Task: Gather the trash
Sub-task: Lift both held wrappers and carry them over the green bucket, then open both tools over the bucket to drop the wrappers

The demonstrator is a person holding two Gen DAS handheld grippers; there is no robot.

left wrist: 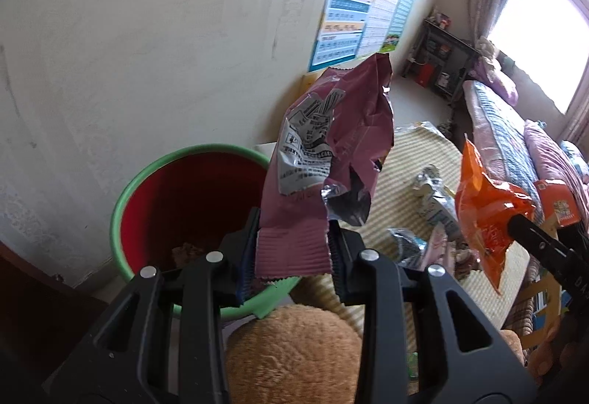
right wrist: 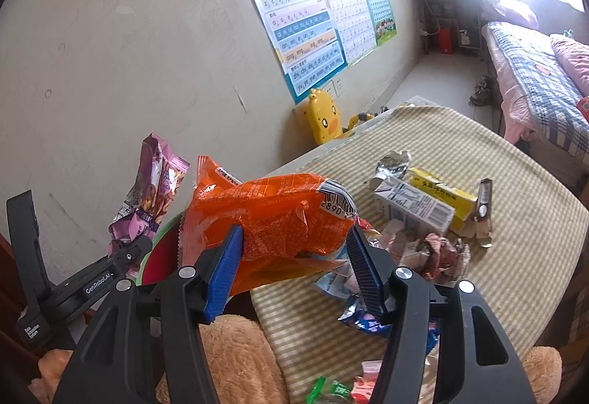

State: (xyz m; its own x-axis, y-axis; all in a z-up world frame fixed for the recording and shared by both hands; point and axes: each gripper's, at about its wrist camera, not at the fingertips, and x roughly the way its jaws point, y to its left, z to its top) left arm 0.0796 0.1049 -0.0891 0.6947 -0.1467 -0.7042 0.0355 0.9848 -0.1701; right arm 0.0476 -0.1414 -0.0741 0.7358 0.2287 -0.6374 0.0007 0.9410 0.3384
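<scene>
A green-rimmed red bucket (left wrist: 184, 205) stands by the wall. Above its near rim, the left gripper (left wrist: 292, 249) pinches the crimped end of a maroon snack wrapper (left wrist: 324, 161), held upright. Further right, the right gripper (right wrist: 294, 256) clamps an orange snack bag (right wrist: 272, 220) over the striped tablecloth (right wrist: 515, 238) edge, near loose cartons and wrappers.

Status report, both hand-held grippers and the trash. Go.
Left hand-held gripper shut on purple wrapper, beside red bin. Right hand-held gripper shut on orange wrapper. More trash on table. Nothing blocking bin.
</scene>
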